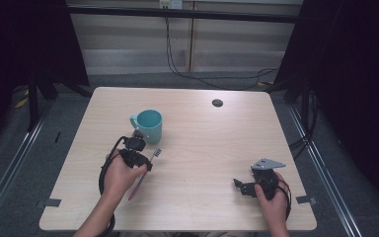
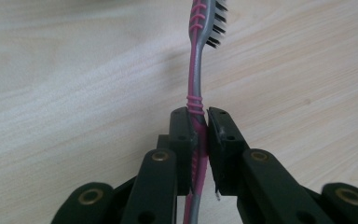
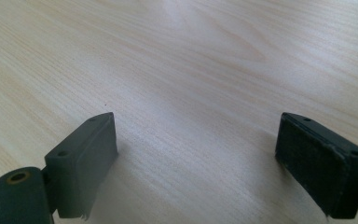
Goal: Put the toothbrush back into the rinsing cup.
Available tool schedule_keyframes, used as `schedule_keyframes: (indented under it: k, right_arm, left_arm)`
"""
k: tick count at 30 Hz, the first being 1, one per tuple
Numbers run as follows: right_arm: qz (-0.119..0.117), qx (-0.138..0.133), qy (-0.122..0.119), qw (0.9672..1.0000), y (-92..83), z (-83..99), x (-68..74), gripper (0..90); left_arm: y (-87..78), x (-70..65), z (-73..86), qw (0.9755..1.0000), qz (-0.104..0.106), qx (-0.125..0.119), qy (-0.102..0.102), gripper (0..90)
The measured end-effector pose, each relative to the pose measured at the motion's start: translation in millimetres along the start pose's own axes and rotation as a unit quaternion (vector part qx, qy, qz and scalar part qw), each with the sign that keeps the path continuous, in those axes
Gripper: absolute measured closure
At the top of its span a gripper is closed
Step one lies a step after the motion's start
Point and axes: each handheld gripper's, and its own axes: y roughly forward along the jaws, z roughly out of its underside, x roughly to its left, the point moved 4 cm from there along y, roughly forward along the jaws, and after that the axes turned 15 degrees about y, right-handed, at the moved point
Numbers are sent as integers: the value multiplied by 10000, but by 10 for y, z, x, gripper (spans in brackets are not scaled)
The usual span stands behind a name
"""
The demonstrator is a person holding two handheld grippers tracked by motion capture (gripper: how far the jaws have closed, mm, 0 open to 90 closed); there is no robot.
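A pink and grey toothbrush (image 2: 195,70) with dark bristles is clamped by its handle between the pads of my left gripper (image 2: 199,121), which is shut on it. In the high view the toothbrush (image 1: 148,169) slants from near the teal mug (image 1: 148,125) down toward the table's front, with my left gripper (image 1: 147,164) just in front of the mug. My right gripper (image 1: 238,183) rests low over the table at the front right. Its jaws stand wide apart with only bare wood between the pads (image 3: 91,154).
The light wooden table (image 1: 202,143) has a small dark round hole (image 1: 217,102) near its far edge. Black curtains hang at both sides, and cables run along the floor behind the table.
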Motion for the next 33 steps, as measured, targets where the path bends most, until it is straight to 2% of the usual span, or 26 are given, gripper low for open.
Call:
schedule_keyframes:
  k: [8, 9, 12, 17, 27, 33]
  right_arm:
    - [0, 1, 0, 10000, 0, 0, 0, 121]
    - [0, 0, -1, 10000, 0, 0, 0, 121]
    - [0, 1, 0, 10000, 0, 0, 0, 121]
    - [0, 0, -1, 10000, 0, 0, 0, 121]
    - [1, 0, 0, 10000, 0, 0, 0, 120]
    - [1, 0, -1, 10000, 0, 0, 0, 120]
  left_arm:
    - [-113, 21, -36, 9993, 115, -353, 85, 809]
    - [-152, 27, -48, 9986, 93, -503, 136, 809]
    - [-206, 35, -60, 9973, 81, -688, 242, 808]
    - [-286, 55, -79, 9947, 49, -985, 283, 808]
    - [-432, 113, -101, 9902, -6, -1359, 305, 809]
    - [-468, 151, -108, 9889, -24, -1441, 376, 808]
